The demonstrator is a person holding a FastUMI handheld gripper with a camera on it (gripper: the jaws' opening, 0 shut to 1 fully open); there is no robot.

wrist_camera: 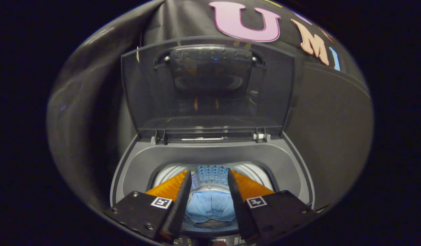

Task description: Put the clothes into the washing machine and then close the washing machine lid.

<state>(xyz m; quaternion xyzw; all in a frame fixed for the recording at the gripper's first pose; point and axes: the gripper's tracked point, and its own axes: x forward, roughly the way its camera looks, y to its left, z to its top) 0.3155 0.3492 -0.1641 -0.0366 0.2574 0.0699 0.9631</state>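
So here's where it sits: the claw (209,179) is hanging right over the mouth of the grey top-loading washing machine (142,164), fingers spread apart and pinching nothing — there's a clear gap between them and you look straight down through it into the pale ribbed drum (251,169). The crumpled light-blue piece of clothing (210,206) lies down in that drum, below and between the 2 fingers, so it looks like it's already dropped in and not touching the claw at all. I count 1 garment, though folds could hide a second, can't swear to it. What matters for the next bit, I reckon, is the dark see-through plastic lid (207,95): it stands propped up nearly vertical beyond the fingers, hinged along the back edge of the opening, with its long axis running side to side across the claw's line of sight. Its free edge with the dark handle-like panel (210,66) is up top, well above and ahead of the fingertips. So the claw would probably need to go up and forward to get behind that top edge, then pull it down toward itself — just my guess. Tally: 1 washer, 1 lid, 1 drum, 1 blue garment, 1 claw with 2 fingers.
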